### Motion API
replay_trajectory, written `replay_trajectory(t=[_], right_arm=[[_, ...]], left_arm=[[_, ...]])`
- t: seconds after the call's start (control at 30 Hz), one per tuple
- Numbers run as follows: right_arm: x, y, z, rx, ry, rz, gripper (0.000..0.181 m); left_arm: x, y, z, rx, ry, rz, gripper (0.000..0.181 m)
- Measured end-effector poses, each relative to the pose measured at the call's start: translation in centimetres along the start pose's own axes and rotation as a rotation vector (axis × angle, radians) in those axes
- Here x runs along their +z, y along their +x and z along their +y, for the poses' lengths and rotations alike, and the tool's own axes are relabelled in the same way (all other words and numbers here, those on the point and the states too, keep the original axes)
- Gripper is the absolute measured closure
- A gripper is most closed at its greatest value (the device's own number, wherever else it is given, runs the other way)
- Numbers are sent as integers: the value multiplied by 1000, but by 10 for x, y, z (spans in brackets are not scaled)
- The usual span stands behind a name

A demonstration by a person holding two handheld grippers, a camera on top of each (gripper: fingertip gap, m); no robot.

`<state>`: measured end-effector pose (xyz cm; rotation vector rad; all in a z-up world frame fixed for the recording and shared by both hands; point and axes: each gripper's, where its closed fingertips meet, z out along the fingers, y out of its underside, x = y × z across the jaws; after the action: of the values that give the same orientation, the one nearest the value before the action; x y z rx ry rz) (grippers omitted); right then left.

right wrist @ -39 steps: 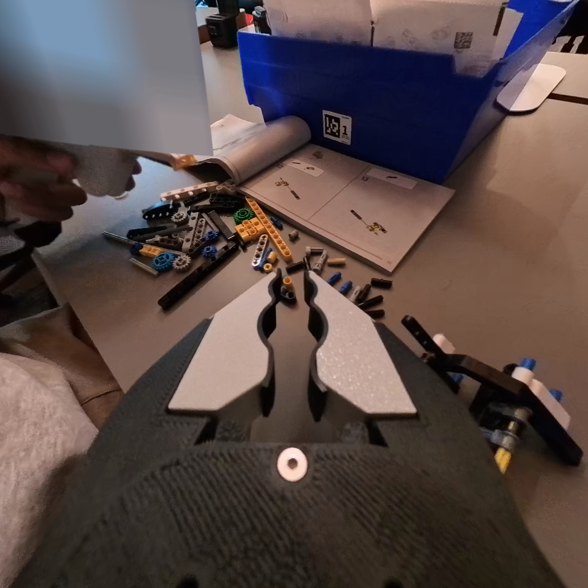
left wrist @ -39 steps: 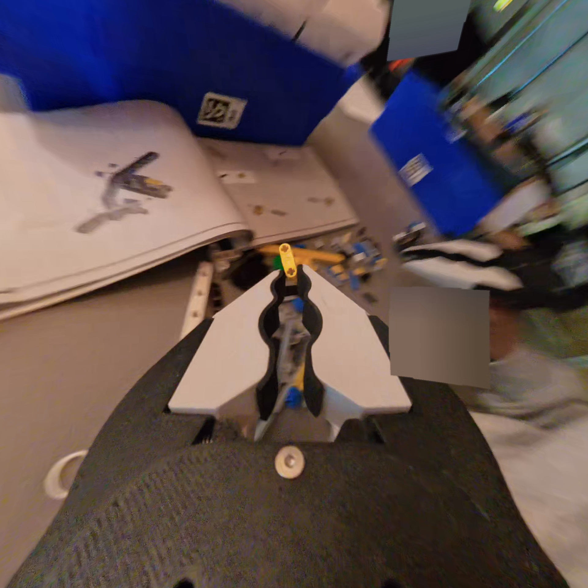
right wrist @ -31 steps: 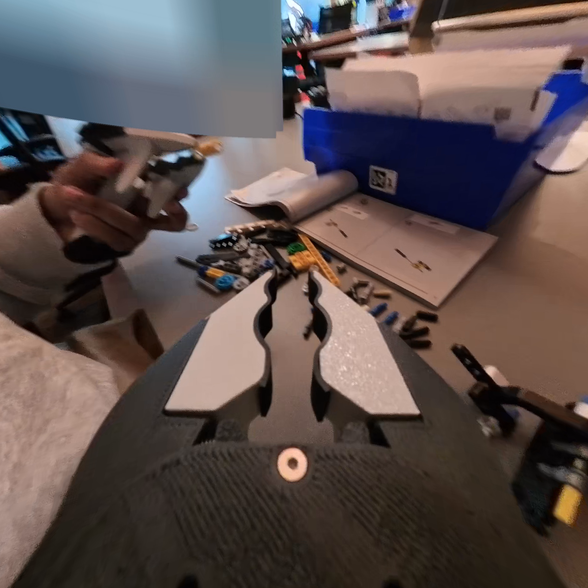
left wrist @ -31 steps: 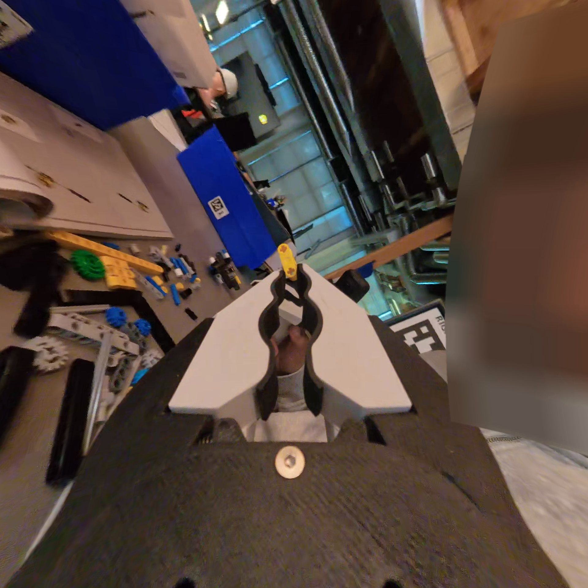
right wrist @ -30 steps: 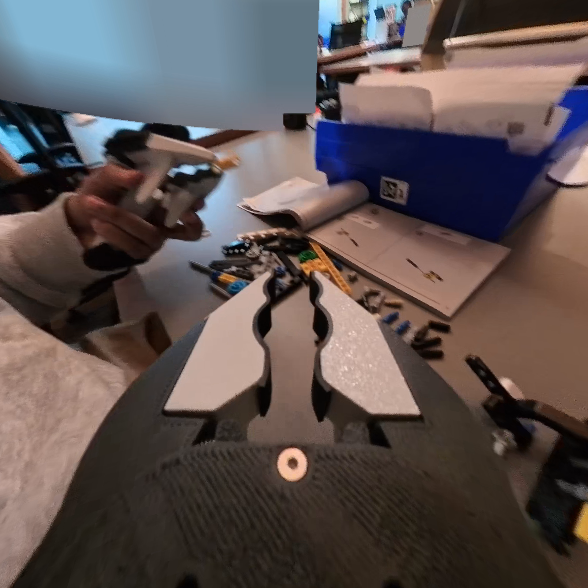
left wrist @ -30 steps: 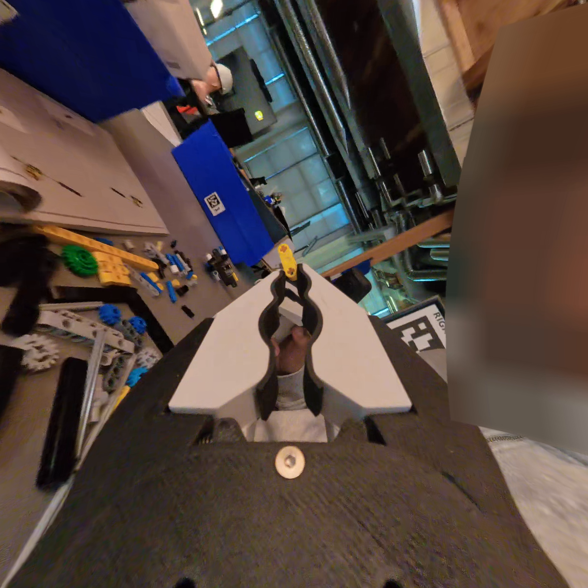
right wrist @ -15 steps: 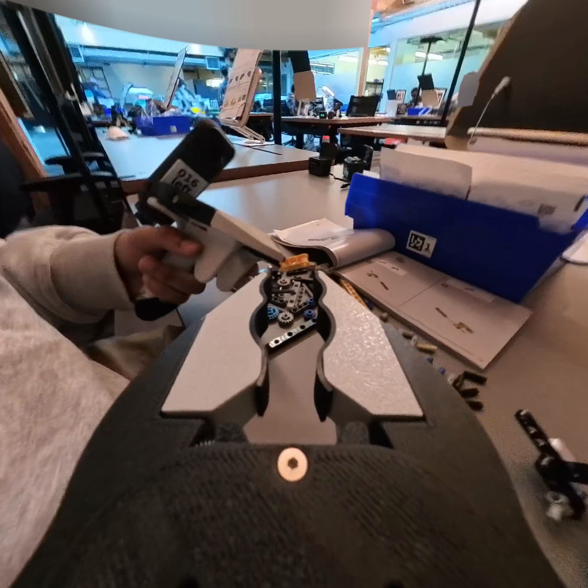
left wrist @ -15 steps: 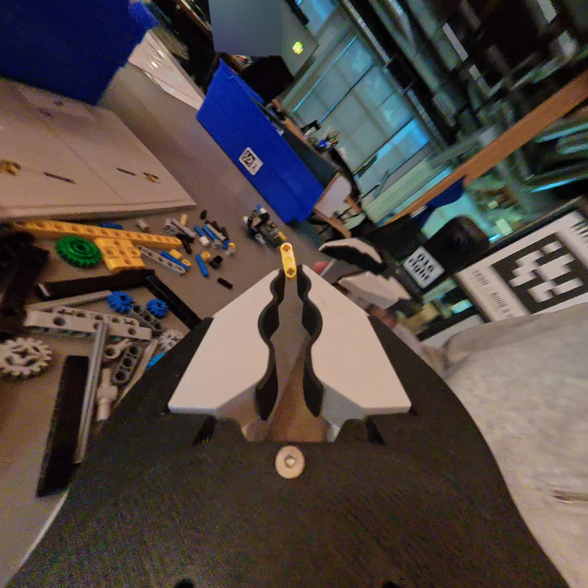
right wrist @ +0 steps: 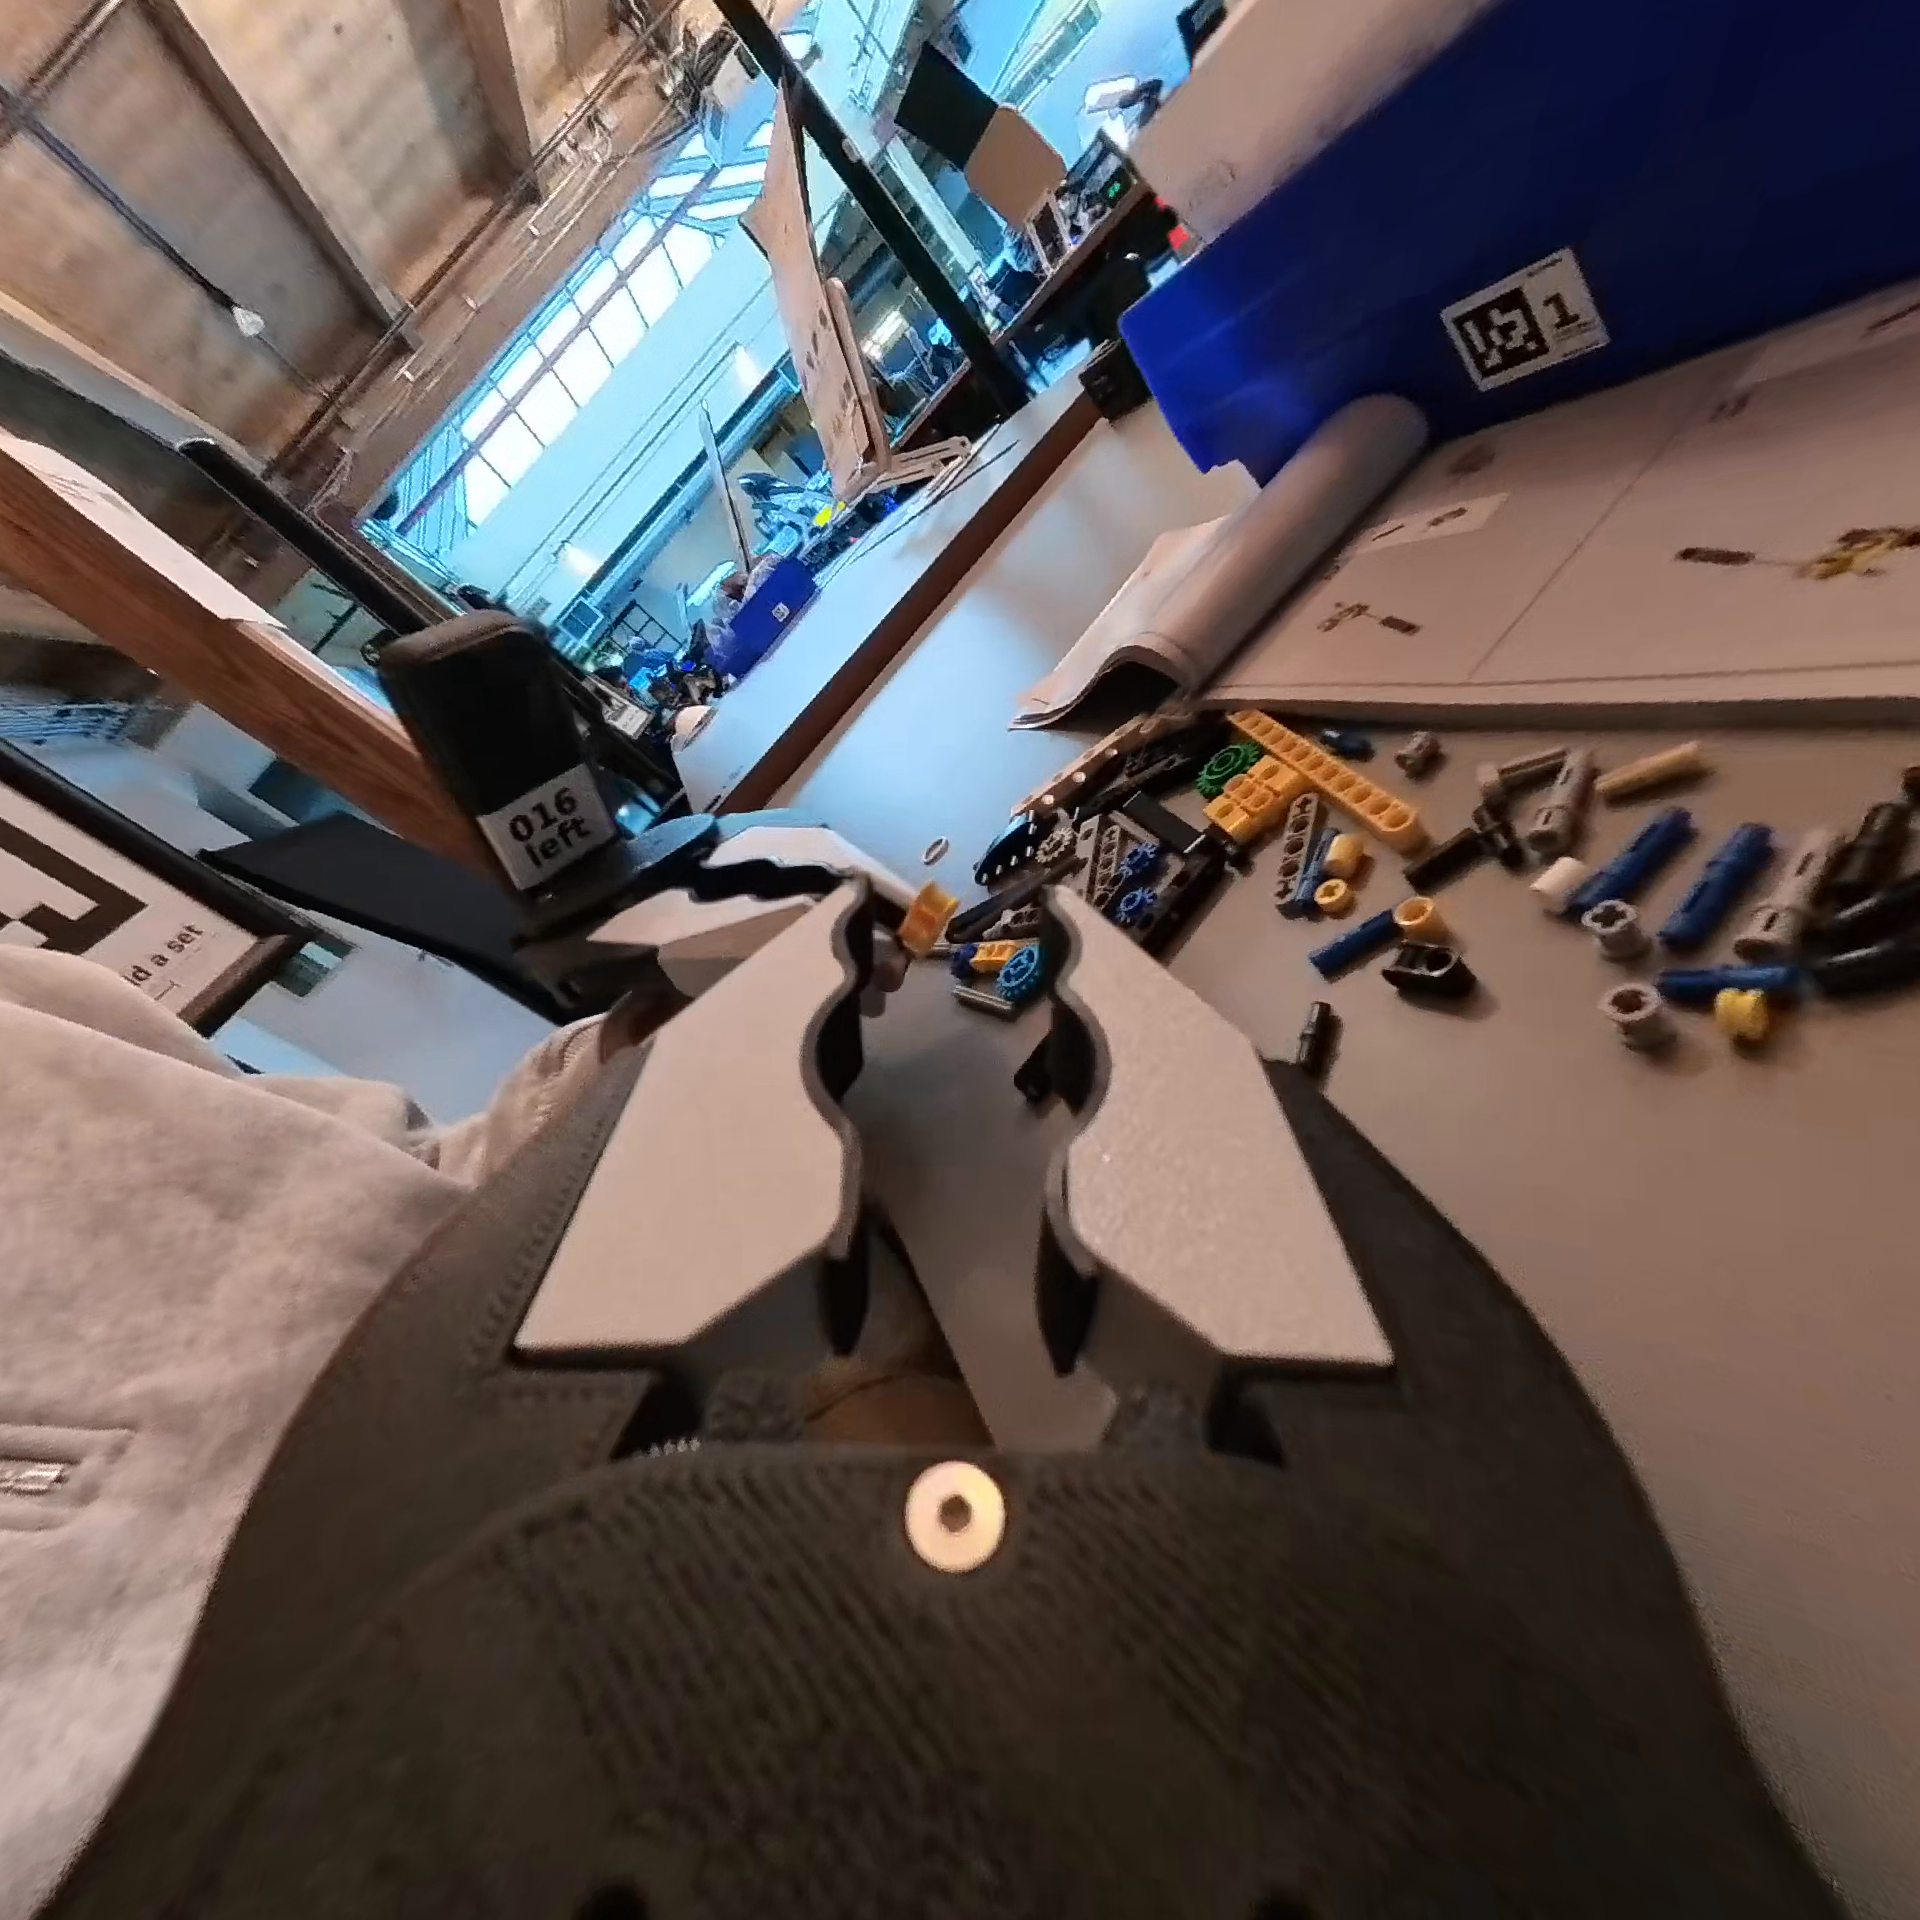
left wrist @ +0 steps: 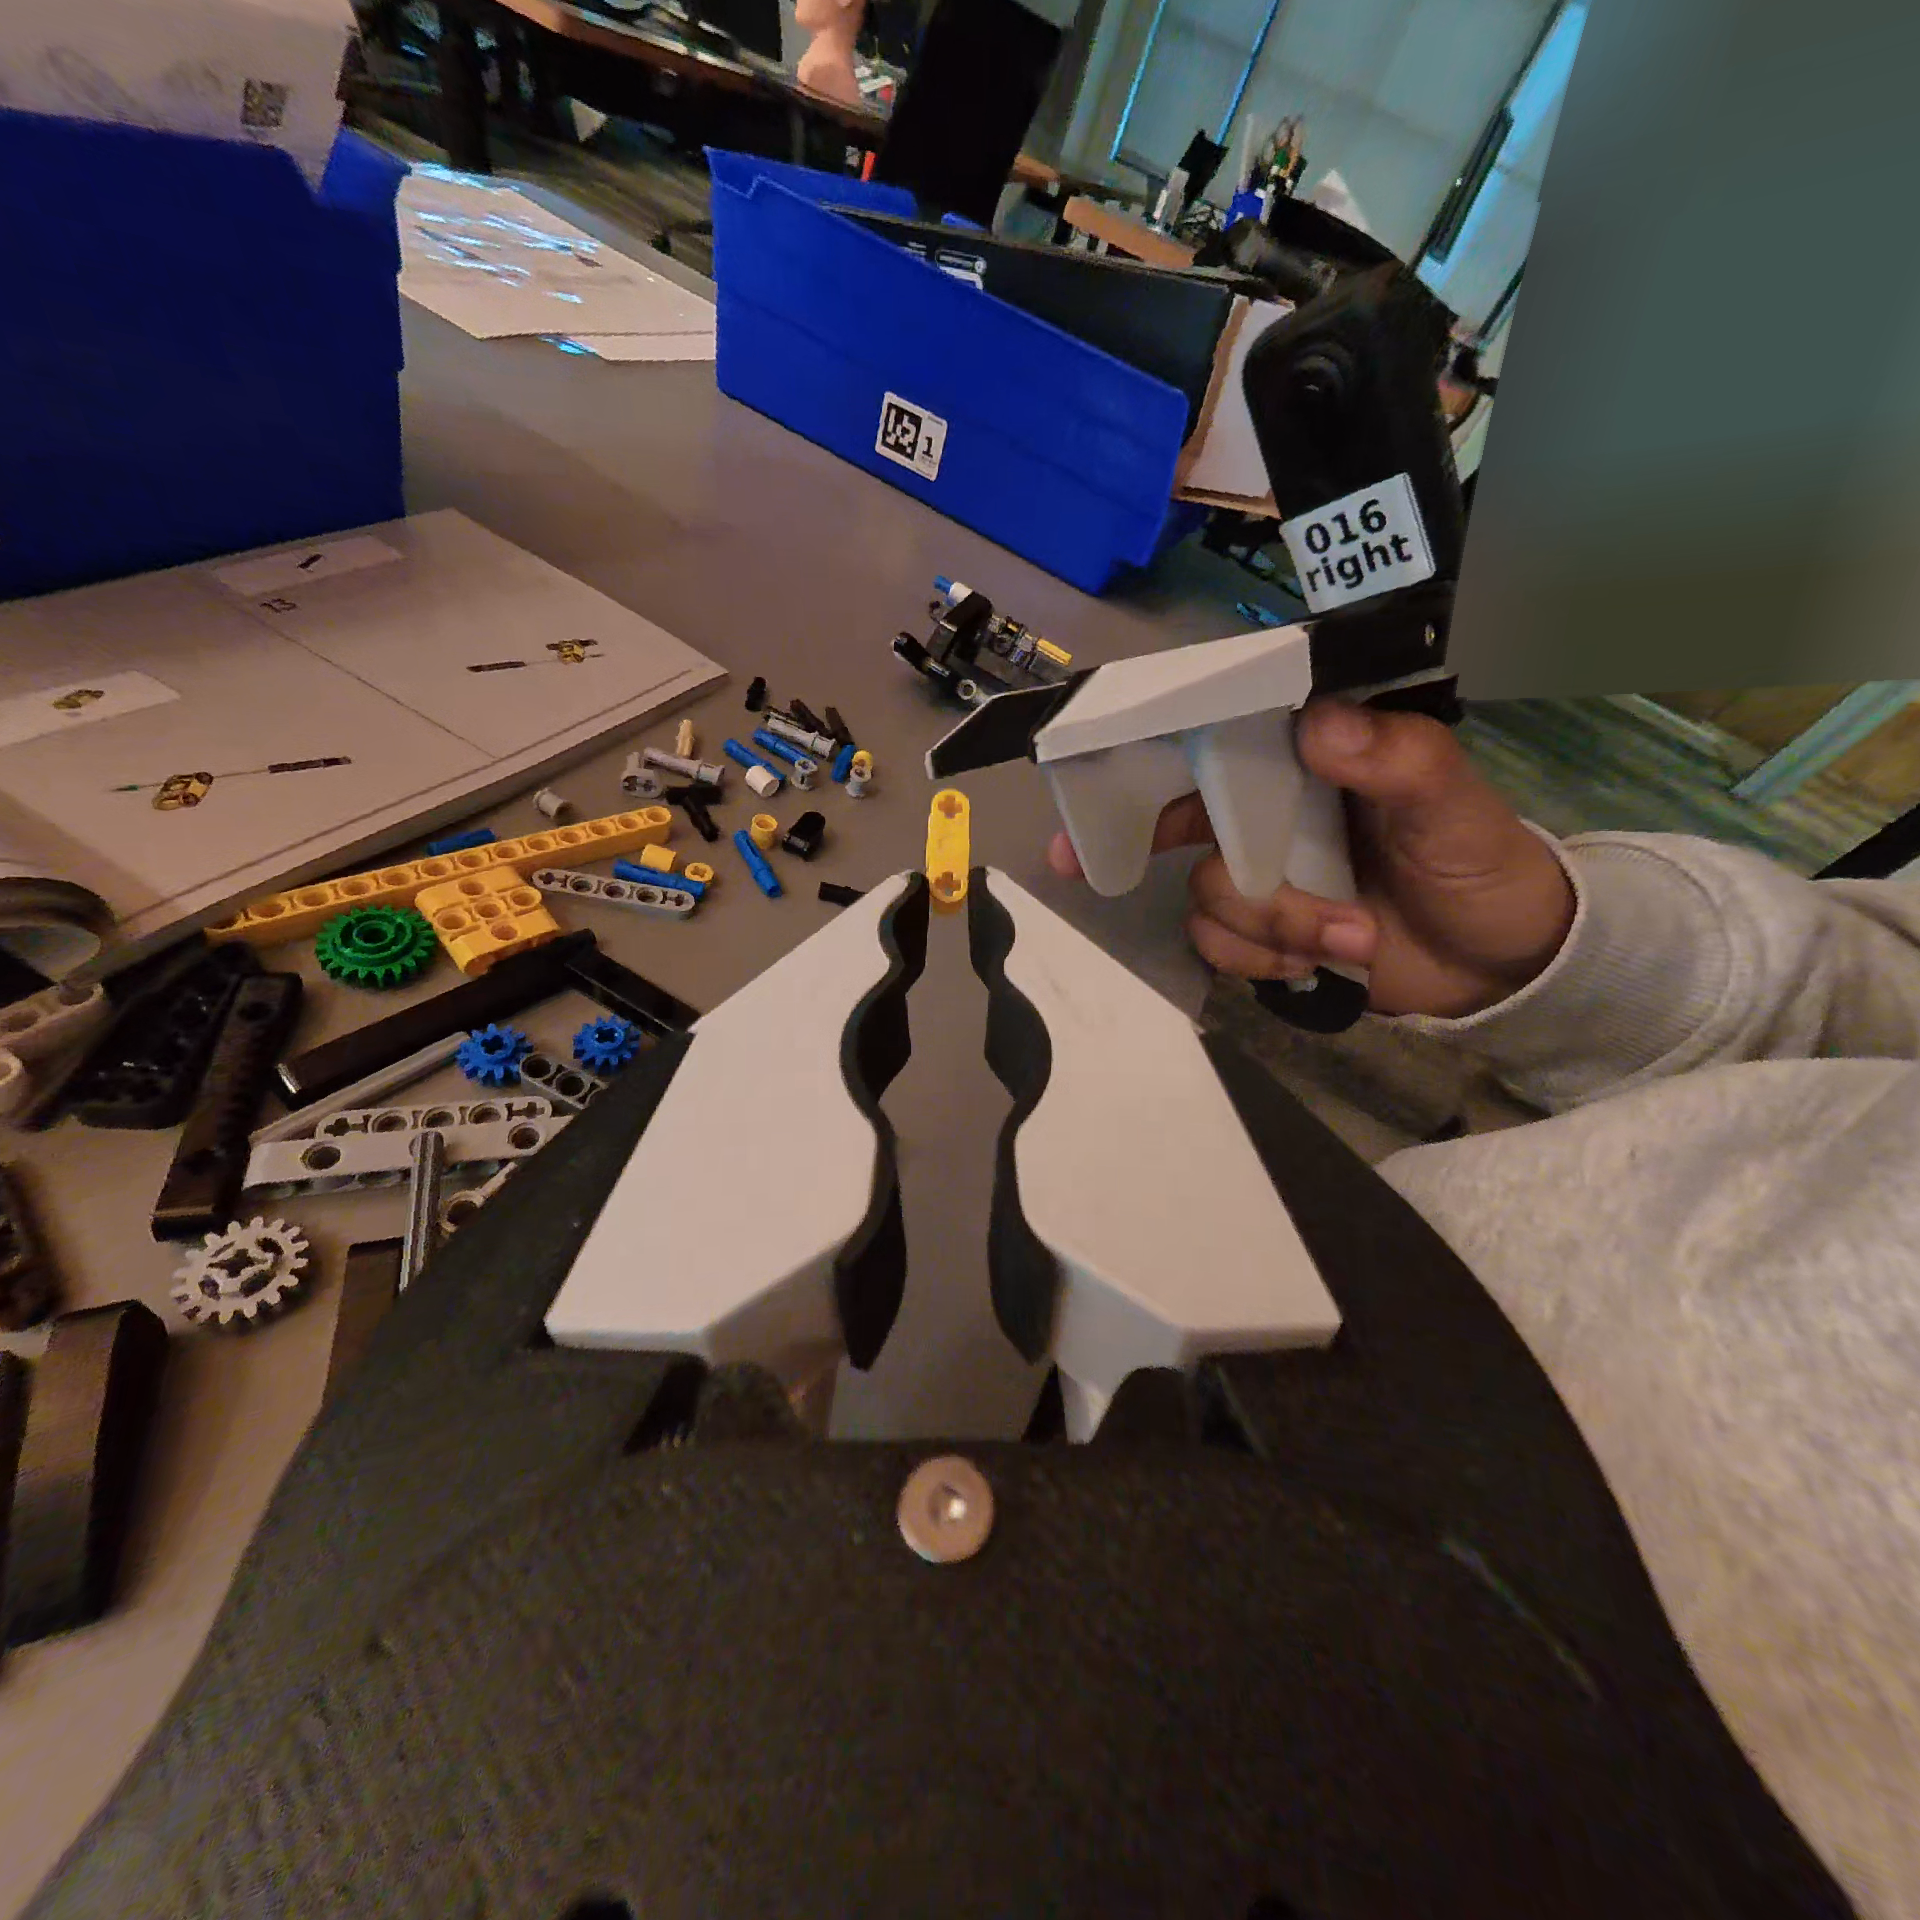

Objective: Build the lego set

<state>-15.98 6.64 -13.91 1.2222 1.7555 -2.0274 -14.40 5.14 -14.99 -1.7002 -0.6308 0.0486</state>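
My left gripper [left wrist: 945,891] is shut on a small yellow lego link [left wrist: 948,847], which sticks up out of its tips above the table. My right gripper [right wrist: 956,909] is open and empty, its jaws well apart. In the right wrist view the yellow link [right wrist: 928,914] sits just inside the left jaw tip, held by the left gripper [right wrist: 888,914]. In the left wrist view the right gripper [left wrist: 940,758], held by a hand [left wrist: 1382,883], points left just above and beyond the link. A small black sub-assembly [left wrist: 977,649] lies on the table behind.
Loose parts lie on the grey table: a long yellow beam [left wrist: 447,868], a green gear [left wrist: 374,943], blue gears [left wrist: 494,1055], black and grey beams, blue pins [right wrist: 1631,862]. An open instruction booklet [left wrist: 312,707] lies before blue bins [left wrist: 935,364]. A grey sleeve [left wrist: 1662,1247] is at right. From either gripper's tips it is about 12 centimeters to the green gear [left wrist: 374,943].
Both grippers have lifted off the table and turned to face each other. The left still holds the yellow link. The right jaws stand wider apart than at first.
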Motion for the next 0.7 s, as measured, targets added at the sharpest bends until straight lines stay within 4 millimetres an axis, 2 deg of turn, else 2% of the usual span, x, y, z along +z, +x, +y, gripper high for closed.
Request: replay_trajectory(t=[0.37,0.7], right_arm=[[6,0,10,13,-53,-6,152],[6,0,11,21,-56,-6,154]], left_arm=[[1,0,5,29,-17,-1,174],[2,2,6,44,-23,1,174]])
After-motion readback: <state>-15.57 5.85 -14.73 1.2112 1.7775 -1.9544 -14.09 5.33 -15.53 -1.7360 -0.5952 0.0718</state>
